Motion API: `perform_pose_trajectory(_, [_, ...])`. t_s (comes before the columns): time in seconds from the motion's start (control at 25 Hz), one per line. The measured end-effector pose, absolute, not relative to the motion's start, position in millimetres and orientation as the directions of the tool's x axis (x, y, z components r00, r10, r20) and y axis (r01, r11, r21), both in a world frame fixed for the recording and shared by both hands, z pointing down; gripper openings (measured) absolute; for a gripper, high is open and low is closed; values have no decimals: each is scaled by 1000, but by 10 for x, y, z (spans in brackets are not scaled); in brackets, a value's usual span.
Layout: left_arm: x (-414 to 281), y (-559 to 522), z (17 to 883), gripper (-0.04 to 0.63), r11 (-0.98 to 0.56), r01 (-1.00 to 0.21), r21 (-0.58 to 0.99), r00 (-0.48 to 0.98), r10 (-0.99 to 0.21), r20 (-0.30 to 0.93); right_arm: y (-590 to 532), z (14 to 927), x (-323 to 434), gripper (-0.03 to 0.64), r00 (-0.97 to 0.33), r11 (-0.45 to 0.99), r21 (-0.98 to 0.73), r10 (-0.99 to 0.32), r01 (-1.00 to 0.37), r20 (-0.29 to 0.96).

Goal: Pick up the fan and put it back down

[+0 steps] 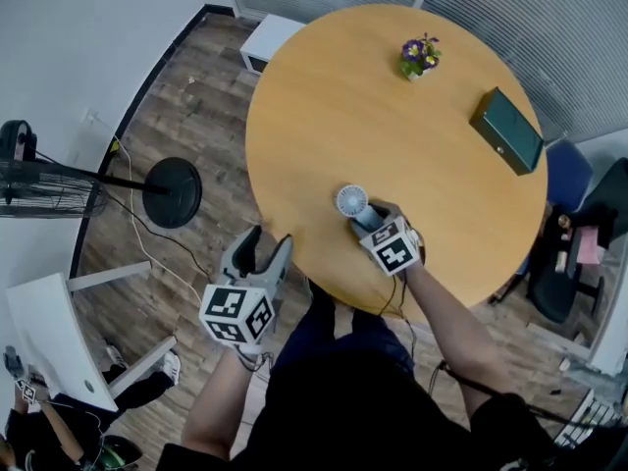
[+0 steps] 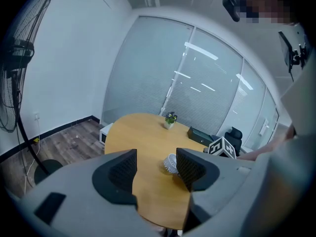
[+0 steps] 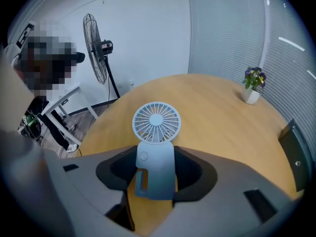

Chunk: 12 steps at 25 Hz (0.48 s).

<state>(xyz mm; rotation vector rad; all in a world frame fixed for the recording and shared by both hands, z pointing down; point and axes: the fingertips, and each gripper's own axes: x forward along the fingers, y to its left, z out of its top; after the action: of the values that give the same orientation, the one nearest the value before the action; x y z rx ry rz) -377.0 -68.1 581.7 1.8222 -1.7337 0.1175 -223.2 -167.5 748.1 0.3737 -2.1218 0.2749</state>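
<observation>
On the table [image 1: 324, 116], the right tool [image 3: 155, 174] is clasping the upright fan [image 3: 156, 122], which is best lifted vertically. The left tool [image 2: 157, 169] is hanging wide.

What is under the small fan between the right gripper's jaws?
Bare wooden tabletop shows beneath the fan. Its own body and the right gripper cover whether the base rests there.
</observation>
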Motion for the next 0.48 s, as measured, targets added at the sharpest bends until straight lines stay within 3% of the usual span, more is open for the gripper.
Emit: perform_pose_trajectory(0.48, [-3302, -939, 5524, 245, -61, -932, 358, 219, -881, 420, -1761, 6720, -1894, 221, -619, 859, -91, -285, -504, 732])
